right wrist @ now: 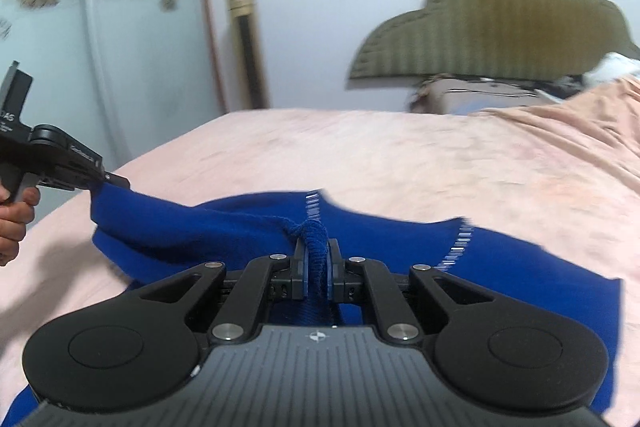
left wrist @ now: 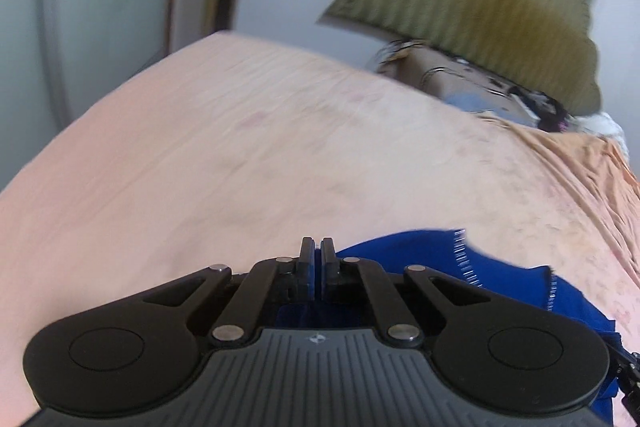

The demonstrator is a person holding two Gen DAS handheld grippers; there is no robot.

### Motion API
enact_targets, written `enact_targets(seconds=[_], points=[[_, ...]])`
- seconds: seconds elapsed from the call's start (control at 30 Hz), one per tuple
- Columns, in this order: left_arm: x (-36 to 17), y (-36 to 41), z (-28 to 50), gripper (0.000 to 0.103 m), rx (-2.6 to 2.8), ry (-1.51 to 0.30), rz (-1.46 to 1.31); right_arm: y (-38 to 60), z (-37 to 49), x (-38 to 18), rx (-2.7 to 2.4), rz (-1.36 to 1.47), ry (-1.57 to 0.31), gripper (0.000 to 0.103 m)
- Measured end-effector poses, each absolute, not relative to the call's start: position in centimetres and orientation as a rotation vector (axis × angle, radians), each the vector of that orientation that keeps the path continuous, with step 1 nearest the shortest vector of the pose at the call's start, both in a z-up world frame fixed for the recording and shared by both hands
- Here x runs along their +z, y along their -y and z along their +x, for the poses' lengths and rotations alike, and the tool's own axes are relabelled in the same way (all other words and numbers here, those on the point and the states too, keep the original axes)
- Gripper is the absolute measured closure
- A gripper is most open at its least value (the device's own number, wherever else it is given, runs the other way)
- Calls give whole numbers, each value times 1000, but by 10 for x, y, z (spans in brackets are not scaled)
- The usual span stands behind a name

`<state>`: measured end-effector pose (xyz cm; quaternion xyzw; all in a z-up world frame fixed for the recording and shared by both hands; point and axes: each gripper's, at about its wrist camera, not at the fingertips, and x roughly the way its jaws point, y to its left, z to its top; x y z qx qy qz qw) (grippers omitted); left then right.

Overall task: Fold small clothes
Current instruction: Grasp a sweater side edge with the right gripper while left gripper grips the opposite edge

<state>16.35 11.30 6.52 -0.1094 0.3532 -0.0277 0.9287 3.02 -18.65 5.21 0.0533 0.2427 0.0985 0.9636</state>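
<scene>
1. Two grippers each have hold of one blue garment (right wrist: 500, 267), which lies on a bed covered by a pink sheet (right wrist: 360, 155).
2. The right gripper (right wrist: 316, 259) has its jaws nearly together, clamped on a bunched ridge of the blue knit that stands up between the pads.
3. The left gripper (right wrist: 116, 181) appears at the left edge of the right wrist view, held in a hand (right wrist: 14, 219); its tip pinches the garment's left end, and the cloth hangs from it in a fold raised off the sheet.
4. In the left wrist view the left gripper (left wrist: 317, 259) has its pads drawn fully together, with a thin sliver of blue showing between them.
5. Between the two grips the garment sags in a shallow curve; its right part lies flat on the sheet toward the bed's near right side.
6. A line of pale stitching (right wrist: 456, 247) runs along an edge of the garment to the right of the right gripper; another short run shows just beyond its fingers.
7. At the bed's far end stands an olive, scalloped headboard (right wrist: 500, 23), with patterned bedding (right wrist: 480, 95) at its foot.
8. Both views are blurred.
</scene>
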Motion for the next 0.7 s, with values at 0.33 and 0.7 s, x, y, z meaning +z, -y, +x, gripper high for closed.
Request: enact_targets(seconds=[0.33, 0.7], points=[[47, -4, 205, 99, -237, -809, -70, 290, 26, 31, -47, 223, -546, 92], [29, -84, 209, 96, -8, -838, -140, 332, 40, -8, -131, 238, -634, 92]])
